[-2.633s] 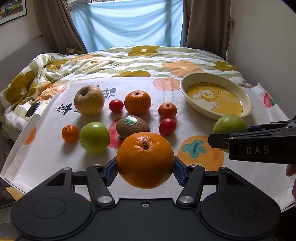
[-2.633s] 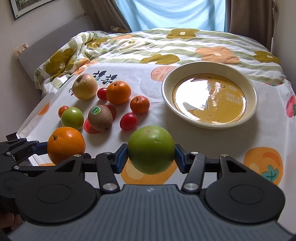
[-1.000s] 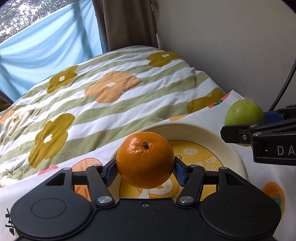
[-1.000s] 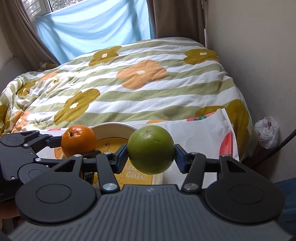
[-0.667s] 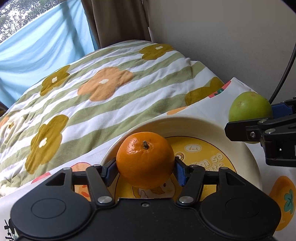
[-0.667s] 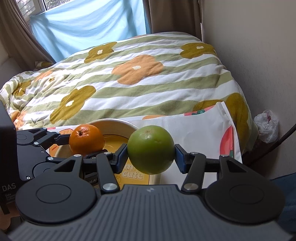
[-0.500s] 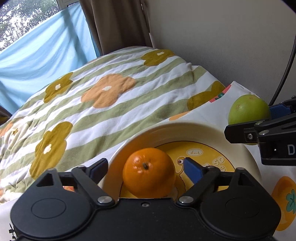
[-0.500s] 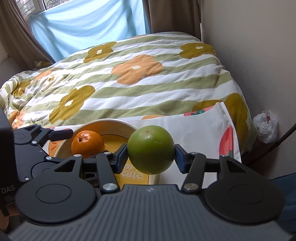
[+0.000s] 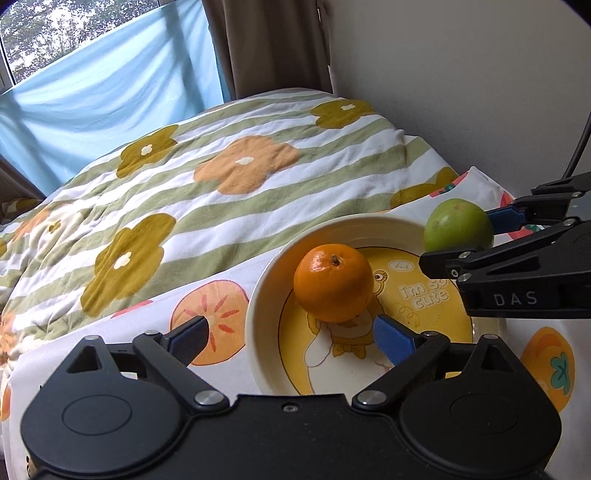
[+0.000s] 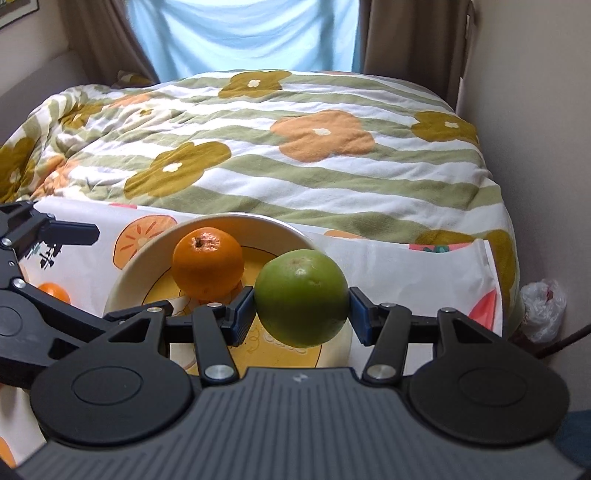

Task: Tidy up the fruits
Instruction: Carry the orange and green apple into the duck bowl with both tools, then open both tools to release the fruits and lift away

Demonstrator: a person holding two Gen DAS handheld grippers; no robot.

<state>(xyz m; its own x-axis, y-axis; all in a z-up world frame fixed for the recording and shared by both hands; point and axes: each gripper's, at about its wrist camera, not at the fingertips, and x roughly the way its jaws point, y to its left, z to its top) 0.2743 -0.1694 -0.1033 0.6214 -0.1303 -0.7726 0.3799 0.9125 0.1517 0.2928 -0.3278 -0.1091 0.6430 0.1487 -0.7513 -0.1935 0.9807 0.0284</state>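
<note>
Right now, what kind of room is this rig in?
Most likely a bedroom in a home: a bed with a flower-print quilt, a curtained window behind it, and a cartoon-print bowl on a fruit-print cloth at the bed's near end.

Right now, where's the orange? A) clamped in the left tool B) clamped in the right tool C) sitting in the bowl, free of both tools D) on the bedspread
C: the orange rests in the bowl, clear of the open left tool; the right tool clamps the green fruit.
</note>
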